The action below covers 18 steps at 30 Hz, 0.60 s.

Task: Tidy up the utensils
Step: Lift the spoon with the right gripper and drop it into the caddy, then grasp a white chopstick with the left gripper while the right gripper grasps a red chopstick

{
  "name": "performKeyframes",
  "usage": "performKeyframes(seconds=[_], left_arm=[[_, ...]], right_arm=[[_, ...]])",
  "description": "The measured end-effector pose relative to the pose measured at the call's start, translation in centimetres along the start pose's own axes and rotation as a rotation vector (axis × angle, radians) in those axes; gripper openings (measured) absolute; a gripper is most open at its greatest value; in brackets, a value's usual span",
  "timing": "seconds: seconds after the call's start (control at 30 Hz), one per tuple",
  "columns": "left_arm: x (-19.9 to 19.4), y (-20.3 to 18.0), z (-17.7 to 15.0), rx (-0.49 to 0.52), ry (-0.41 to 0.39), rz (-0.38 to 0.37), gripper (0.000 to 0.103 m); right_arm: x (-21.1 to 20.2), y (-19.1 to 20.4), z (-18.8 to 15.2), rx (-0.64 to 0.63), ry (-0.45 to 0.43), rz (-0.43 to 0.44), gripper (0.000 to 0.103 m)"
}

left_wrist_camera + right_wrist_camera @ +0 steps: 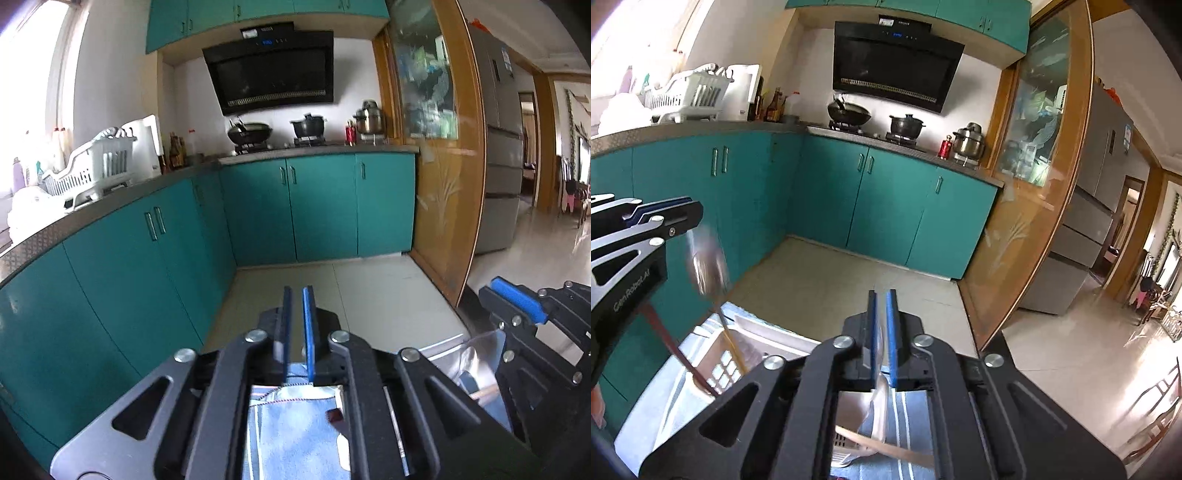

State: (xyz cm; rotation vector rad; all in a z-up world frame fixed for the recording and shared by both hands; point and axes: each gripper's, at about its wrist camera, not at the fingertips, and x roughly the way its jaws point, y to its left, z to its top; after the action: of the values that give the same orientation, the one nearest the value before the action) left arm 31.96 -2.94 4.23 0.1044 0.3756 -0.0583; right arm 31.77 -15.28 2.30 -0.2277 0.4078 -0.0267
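- My left gripper (pixel 297 295): pads a little apart, nothing visible in the gap in its own view.
- In the right view a blurred clear sleeve (pixel 705 258) hung just under that gripper's tip. I could not tell if it touched.
- My right gripper (pixel 882 299): narrow gap with clear film (pixel 881 391) in it. I could not tell whether the pads pressed on it.
- Utensils were low in the frame, near both grippers. A dark red stick (pixel 676 350) and a yellowish stick (pixel 735 347) stood slanted from the sleeve down into the white tray (pixel 764 332).
- A wooden stick (pixel 886 448) lay flat on the striped cloth (pixel 908 410) under my right gripper.
- Handling, my guess: the sticks were light, thin and stiff, probably chopsticks, and likely to roll or pivot if pinched near one end.
- Plastic sleeve and film: soft, slippery, almost weightless. It would crumple, and whatever was inside could slide out.
- Where to grab: across a stick's shaft near the middle, pads square to it. For wrapped ones, pinch through the film onto the hard utensil, not on loose plastic.
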Motion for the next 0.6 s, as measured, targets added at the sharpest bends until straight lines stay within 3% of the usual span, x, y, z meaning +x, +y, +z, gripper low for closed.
performKeyframes(seconds=[0.2, 0.3, 0.4, 0.5, 0.6], left_arm=[[-5.7, 3.2, 0.8, -0.075, -0.086, 0.010, 0.028], [-8.9, 5.7, -0.6, -0.128, -0.073, -0.010, 0.042], [-9.4, 7.3, -4.3, -0.122, 0.051, -0.069, 0.063], [-7.5, 7.6, -9.9, -0.097, 0.215, -0.079, 0.062], [-5.9, 7.4, -15.0, -0.152, 0.356, -0.147, 0.062]], right_arm=[[-8.0, -3.2, 1.5, 0.149, -0.121, 0.085, 0.030], [-13.1, -4.3, -0.3, 0.184, -0.131, 0.139, 0.032], [-15.8, -4.5, -4.1, 0.193, -0.068, 0.194, 0.032], [-15.2, -3.6, -9.6, 0.180, 0.054, 0.222, 0.032], [-10.1, -2.4, -15.3, 0.257, 0.289, 0.287, 0.032]])
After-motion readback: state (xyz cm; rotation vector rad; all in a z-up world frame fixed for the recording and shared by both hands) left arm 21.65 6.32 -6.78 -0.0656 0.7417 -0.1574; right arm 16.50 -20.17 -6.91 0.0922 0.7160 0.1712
